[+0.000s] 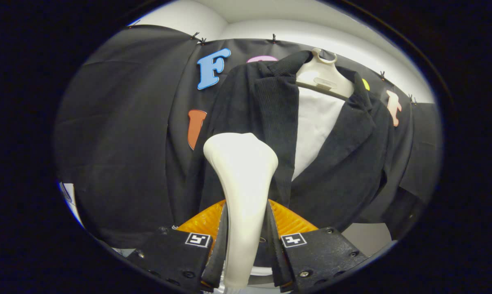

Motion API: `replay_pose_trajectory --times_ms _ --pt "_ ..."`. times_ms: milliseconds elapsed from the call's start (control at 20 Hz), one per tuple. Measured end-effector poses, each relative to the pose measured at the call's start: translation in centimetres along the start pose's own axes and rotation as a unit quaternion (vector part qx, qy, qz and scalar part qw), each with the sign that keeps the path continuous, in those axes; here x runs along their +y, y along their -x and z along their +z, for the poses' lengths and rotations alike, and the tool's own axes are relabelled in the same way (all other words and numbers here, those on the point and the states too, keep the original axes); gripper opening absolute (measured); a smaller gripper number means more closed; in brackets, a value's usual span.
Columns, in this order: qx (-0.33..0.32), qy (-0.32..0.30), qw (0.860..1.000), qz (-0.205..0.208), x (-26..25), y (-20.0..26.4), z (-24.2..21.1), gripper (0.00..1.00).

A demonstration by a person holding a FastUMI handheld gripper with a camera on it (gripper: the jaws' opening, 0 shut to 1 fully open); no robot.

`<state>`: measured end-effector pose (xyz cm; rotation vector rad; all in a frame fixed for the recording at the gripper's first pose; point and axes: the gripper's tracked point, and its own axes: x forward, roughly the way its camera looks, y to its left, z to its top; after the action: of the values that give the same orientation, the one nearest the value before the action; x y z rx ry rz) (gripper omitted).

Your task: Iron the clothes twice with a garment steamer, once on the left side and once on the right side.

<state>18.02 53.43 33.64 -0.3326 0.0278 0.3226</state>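
Both fingers of the gripper [246, 241] press on the slim handle of a white garment steamer [242, 179], clamping it between them so that its wide head stands up just ahead of the fingertips. Beyond that head hangs a dark jacket [352, 163] on a pale hanger [323, 79], open at the front over a white shirt [315, 126], with the steamer's head against the jacket's left front panel beside the lapel.
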Motion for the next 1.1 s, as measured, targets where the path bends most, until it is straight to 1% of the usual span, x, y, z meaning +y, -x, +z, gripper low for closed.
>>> replay_pose_trajectory --times_ms 200,700,1100 --pt "0.016 0.003 1.000 0.003 0.6 0.3 -3.7 0.49" --pt "0.093 -0.004 0.996 0.012 2.0 -0.9 -13.8 0.50" --pt "0.137 -0.004 0.990 0.027 3.8 -2.9 -18.8 0.49"
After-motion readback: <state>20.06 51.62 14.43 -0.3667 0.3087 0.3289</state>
